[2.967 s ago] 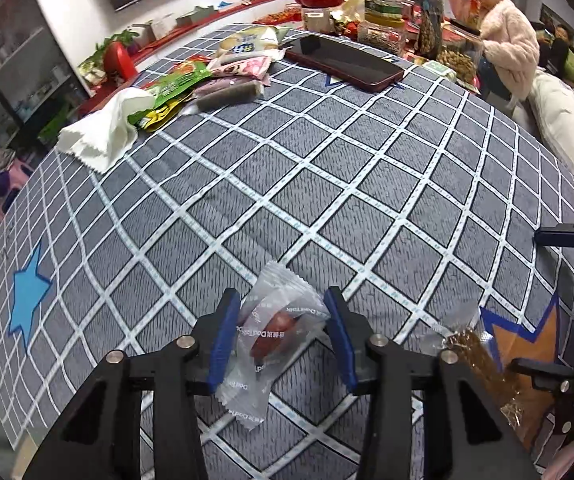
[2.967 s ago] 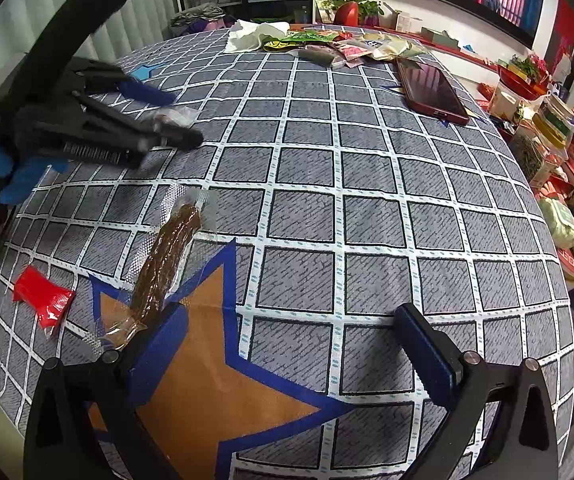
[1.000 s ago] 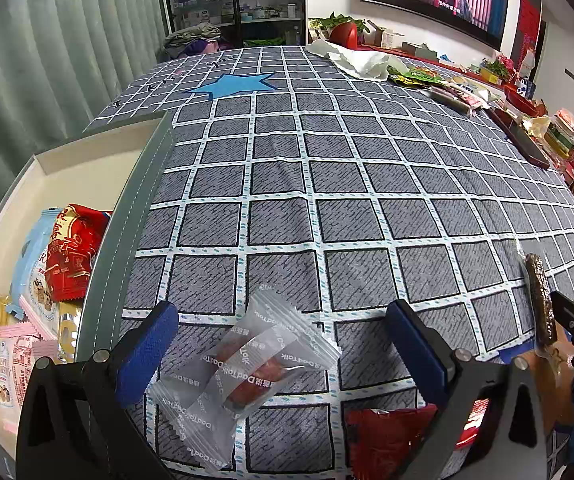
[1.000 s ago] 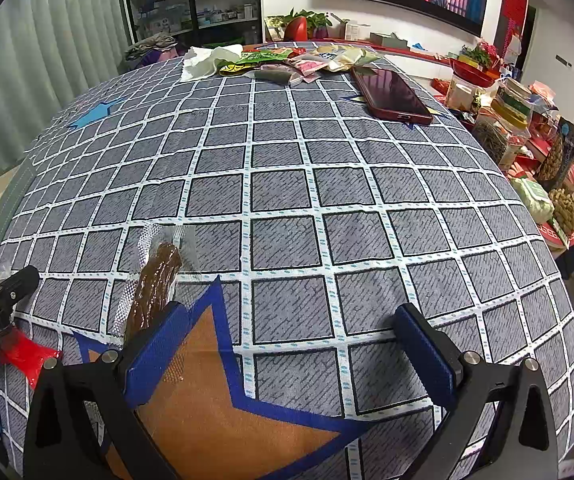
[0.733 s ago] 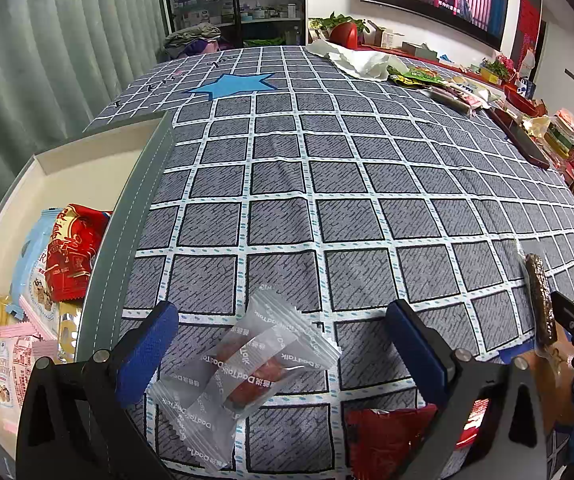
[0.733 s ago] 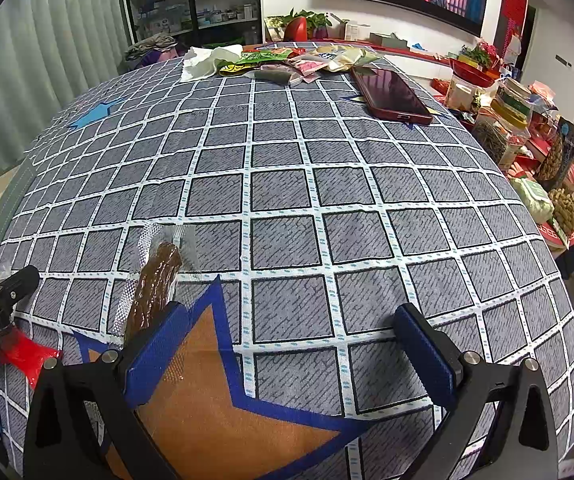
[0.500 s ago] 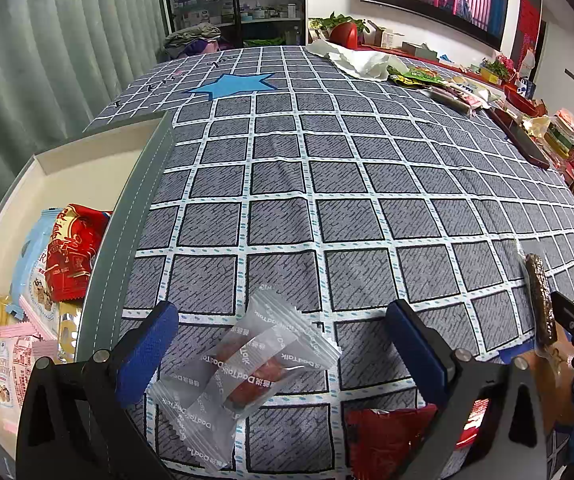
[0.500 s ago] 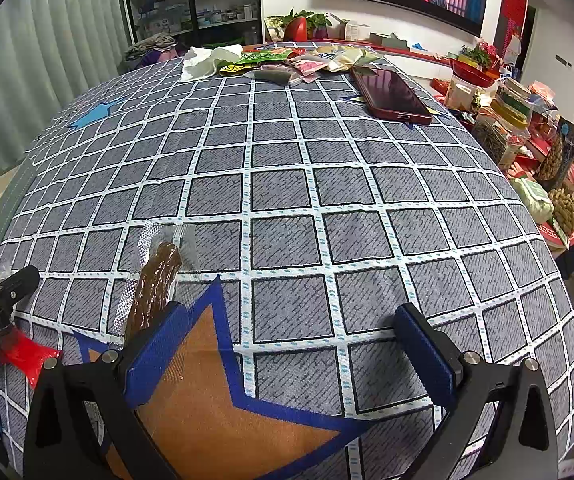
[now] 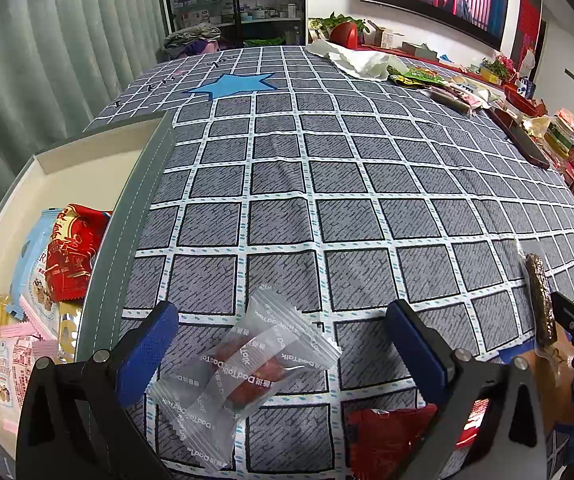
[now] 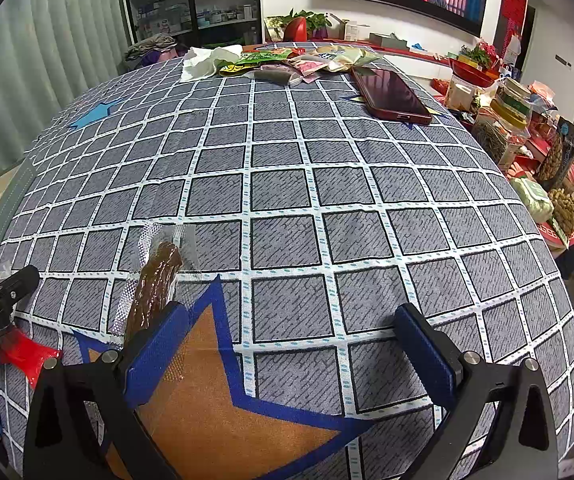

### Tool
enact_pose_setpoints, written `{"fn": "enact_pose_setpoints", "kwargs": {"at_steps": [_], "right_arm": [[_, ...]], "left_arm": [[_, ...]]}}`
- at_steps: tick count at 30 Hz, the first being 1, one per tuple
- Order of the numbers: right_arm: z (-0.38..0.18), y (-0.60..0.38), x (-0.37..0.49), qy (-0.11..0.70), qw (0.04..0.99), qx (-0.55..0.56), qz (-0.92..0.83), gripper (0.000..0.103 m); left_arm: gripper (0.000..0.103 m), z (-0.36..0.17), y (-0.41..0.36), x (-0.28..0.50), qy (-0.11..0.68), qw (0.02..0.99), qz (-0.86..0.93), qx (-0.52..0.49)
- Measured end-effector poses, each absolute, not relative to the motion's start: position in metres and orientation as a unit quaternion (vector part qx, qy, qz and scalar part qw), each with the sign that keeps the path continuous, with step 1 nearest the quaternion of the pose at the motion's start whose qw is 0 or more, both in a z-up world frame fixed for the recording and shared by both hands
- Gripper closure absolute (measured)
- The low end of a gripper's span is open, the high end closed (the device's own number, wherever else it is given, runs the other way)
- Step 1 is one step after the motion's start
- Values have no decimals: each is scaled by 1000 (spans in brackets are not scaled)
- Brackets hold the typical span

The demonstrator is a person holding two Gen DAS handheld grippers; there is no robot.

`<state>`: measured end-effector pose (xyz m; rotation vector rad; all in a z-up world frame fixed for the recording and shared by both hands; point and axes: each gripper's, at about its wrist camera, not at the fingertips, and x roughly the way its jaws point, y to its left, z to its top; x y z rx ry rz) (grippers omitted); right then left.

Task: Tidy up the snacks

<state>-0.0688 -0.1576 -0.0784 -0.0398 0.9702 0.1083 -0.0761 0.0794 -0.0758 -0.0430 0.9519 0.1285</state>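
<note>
Left gripper (image 9: 283, 344) now spread wide, jaws well apart, hovering low over the clear-wrapped snack (image 9: 243, 364) (three seconds back, jaws closed in on that same packet over open cloth, far from any box). Moved since then: packet now lying loose on the checked cloth of the bench (image 9: 367, 184), just beside the grey-edged storage box (image 9: 127, 224) but still outside it. Judging by that, carry done, drop short — one more pick or nudge needed to get it over the wall. Nothing changed across the last second; both grippers holding station.

Long axis of the packet running diagonally, near-left to far-right, crimped ends pointing toward the box's near corner and out toward mid-cloth; red filling lying along the same line.

Right gripper (image 10: 291, 344) also splayed open, nothing between the jaws. Brown snack stick (image 10: 153, 288) in clear wrap just ahead of its left jaw, long axis pointing away and slightly right. Red packet (image 10: 27, 354) near the left edge.

Further out: phone (image 10: 391, 96), then a heap of snack packets (image 10: 287, 60) at the far edge.
</note>
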Motion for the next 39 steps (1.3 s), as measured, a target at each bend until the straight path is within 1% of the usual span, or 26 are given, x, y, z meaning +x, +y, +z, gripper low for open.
{"fn": "enact_pose_setpoints", "kwargs": {"at_steps": [10,14,18,20,22,26,27,28,29,30,31,32,33,34,35,37,39], "right_arm": [[-78,-157,-70,467,882,-21,54,0],[-76,-155,-69,485,872,-23,64,0],[-63,-157,-64,514,848,72,108,0],[-60,-148,-61,525,837,87,127,0],[-64,-131,-58,540,827,71,144,0],[-75,-97,-57,557,821,-20,123,0],[-77,-92,-58,558,821,-37,116,2],[-78,-88,-60,554,823,-59,107,8],[-76,-85,-63,545,828,-74,109,21],[-73,-84,-65,543,828,-78,115,40],[-69,-84,-67,544,827,-77,119,56],[-69,-86,-67,550,823,-72,120,59],[-69,-88,-68,552,822,-65,124,59],[-68,-90,-68,552,822,-58,128,60],[-68,-94,-69,550,823,-50,133,62],[-66,-103,-68,556,818,-14,148,63],[-63,-109,-72,555,816,14,162,63]], "left_arm": [[0,-76,80,-76,458,887,62,-21],[0,-77,79,-75,461,885,58,-20],[0,-75,81,-65,484,874,48,-26],[0,-75,81,-60,493,868,42,-25],[0,-75,79,-56,498,866,39,-23],[0,-74,77,-51,507,861,36,-22],[1,-74,77,-50,508,860,34,-22],[2,-74,76,-50,509,860,31,-21],[7,-73,76,-51,509,860,27,-19],[16,-72,74,-51,508,861,22,-16],[23,-69,72,-53,505,863,15,-13],[42,-66,68,-54,503,864,7,-8],[67,-65,66,-54,503,865,2,-6],[81,-63,64,-55,504,864,-6,-5],[99,-63,64,-55,508,861,-15,-11],[100,-62,67,-56,515,855,-35,-39],[100,-60,68,-59,513,857,-30,-42]]}}
